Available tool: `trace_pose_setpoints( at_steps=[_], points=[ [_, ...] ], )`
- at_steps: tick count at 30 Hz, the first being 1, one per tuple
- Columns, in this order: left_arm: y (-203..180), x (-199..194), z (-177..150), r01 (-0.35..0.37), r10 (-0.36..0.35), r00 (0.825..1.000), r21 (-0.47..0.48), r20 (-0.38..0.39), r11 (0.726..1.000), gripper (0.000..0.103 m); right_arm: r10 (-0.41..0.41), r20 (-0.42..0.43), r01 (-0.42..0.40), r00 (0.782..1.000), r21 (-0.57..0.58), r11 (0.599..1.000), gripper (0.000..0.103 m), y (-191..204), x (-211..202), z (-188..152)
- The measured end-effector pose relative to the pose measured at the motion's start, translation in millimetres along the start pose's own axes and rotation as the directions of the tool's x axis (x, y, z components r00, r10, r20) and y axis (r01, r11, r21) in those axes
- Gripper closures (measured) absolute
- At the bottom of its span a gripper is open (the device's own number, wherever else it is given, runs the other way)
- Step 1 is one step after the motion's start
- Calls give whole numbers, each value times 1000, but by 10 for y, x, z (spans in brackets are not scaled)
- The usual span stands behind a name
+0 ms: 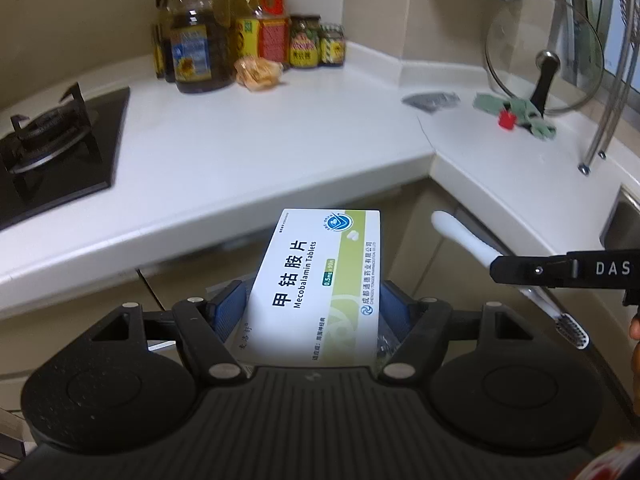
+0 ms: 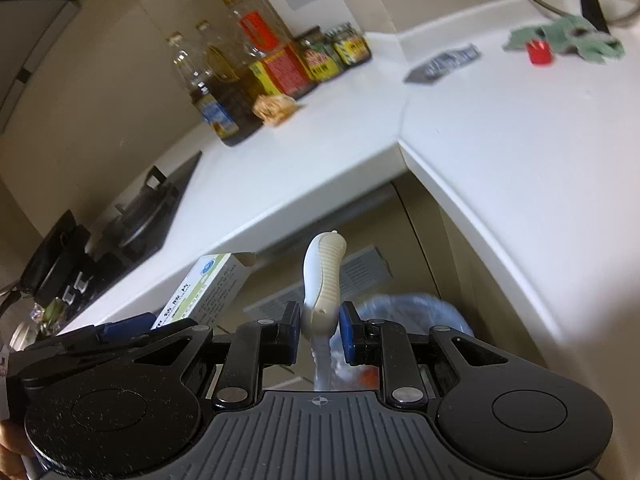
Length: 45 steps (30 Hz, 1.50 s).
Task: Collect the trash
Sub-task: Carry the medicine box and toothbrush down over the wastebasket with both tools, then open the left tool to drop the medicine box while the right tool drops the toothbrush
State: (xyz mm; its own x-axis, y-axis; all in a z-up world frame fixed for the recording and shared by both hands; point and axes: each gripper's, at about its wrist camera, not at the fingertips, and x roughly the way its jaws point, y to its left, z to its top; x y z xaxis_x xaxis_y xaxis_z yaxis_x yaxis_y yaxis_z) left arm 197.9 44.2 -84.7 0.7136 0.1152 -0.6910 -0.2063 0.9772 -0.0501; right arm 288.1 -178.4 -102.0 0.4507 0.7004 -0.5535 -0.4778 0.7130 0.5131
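While both hands hang off the counter's inner corner, the left gripper (image 1: 312,312) is clamped on a tablet box (image 1: 316,284) and the right gripper (image 2: 319,334) on a toothbrush (image 2: 323,280), long axis crossing its jaws. A blue-lined bin (image 2: 416,312) sits below, nearer the right one.

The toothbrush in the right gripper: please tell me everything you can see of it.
The toothbrush is white plastic with a ribbed, greyish grip on its curved handle. The right gripper clamps the handle between blue-padded jaws, handle end pointing forward and up. The left wrist view shows its bristled head hanging behind. It is held off the counter, above a blue-lined bin.
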Motion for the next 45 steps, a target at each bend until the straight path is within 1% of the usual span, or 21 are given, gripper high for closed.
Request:
trace_pose_setpoints(
  at_steps=[5,10,15,23,29,35,39,40,45],
  points=[
    [-50,128,-128,41,-40,998,20,-48,999,32,-39,-30,40,999,38,998,82,-72,40,-174],
    [-29,356,-240,90,-88,991,16,-103,996,32,-93,-65,98,994,83,992,82,-141,167,-335],
    [-15,669,-388,132,-129,976,5,-178,991,32,-146,-107,160,984,137,978,82,-273,363,-532],
    [-78,1158,-546,176,-166,952,18,-258,984,32,-218,-133,243,967,213,946,82,-528,656,-747],
    [-153,1449,-587,196,-186,937,7,-295,980,32,-254,-135,281,958,250,927,82,-651,771,-802],
    [-197,1692,-634,228,-214,933,15,-290,974,32,-281,-136,309,950,282,908,82,-754,806,-814],
    [-229,1845,-670,234,-217,930,20,-298,972,29,-288,-137,316,948,291,903,82,-789,858,-822],
    [-234,1871,-676,231,-215,929,19,-301,973,26,-288,-139,317,947,294,902,82,-794,873,-827],
    [-209,1902,-674,223,-207,931,22,-300,974,25,-285,-153,319,946,305,897,82,-824,956,-850]
  ],
)
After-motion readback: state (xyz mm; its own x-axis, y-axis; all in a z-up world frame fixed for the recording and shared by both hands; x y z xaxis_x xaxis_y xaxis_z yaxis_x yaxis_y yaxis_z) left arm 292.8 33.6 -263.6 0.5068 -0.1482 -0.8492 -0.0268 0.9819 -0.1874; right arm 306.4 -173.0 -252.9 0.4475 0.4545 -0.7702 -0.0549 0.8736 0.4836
